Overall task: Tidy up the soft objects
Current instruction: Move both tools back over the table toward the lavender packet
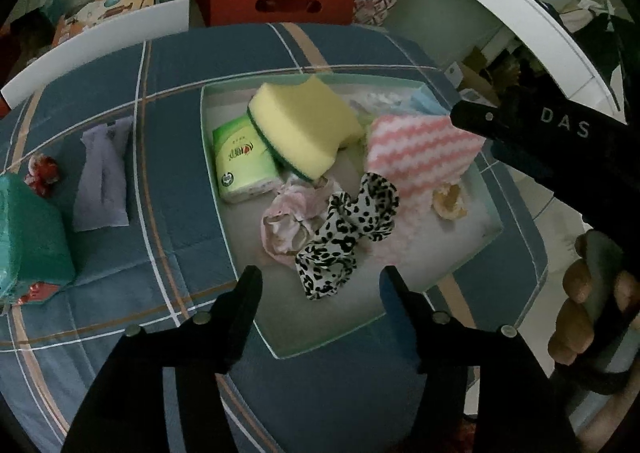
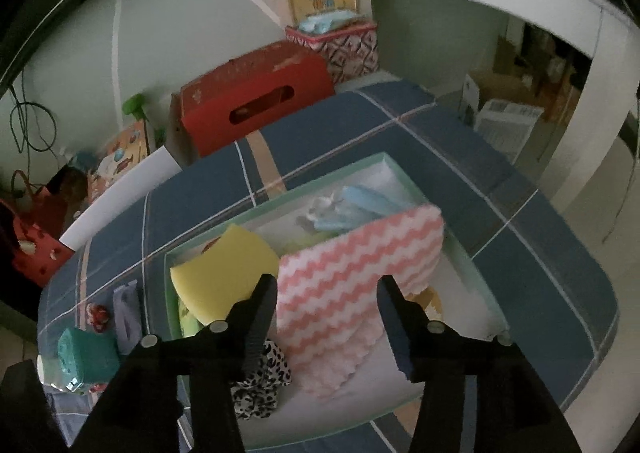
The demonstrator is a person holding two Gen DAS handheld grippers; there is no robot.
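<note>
The bed (image 1: pixel 168 101), under a blue plaid cover, carries a shallow pale-green box (image 1: pixel 208 157) into which most of the soft things have already gone: a pink-and-white zigzag cloth (image 1: pixel 420 153) toward its right side, a yellow sponge (image 1: pixel 304 125) leaning on a green tissue pack (image 1: pixel 240 161), a leopard scrunchie (image 1: pixel 348 237) and a pale pink scrunchie (image 1: pixel 284 225) near the front wall, and some light blue items (image 2: pixel 360 201) at the back. Outside the box, on the left of the bed, lie a teal pack (image 1: pixel 28 233), a lavender cloth (image 1: pixel 104 177) and a small red scrunchie (image 1: pixel 42 173), well apart from the box. The left tool (image 1: pixel 320 285) hovers wide and empty above the box's front edge, over the leopard scrunchie. The right tool (image 2: pixel 326 293) is also wide and empty, poised just short of the zigzag cloth. The step in hand looks like gathering what is left outside. To do it well, the left tool should swing over to the lavender cloth, come down on a fold rather than a flat face so the fingers bite fabric and not the bed cover, lift clear of the box wall, and release low into a bare patch of the box floor.
</note>
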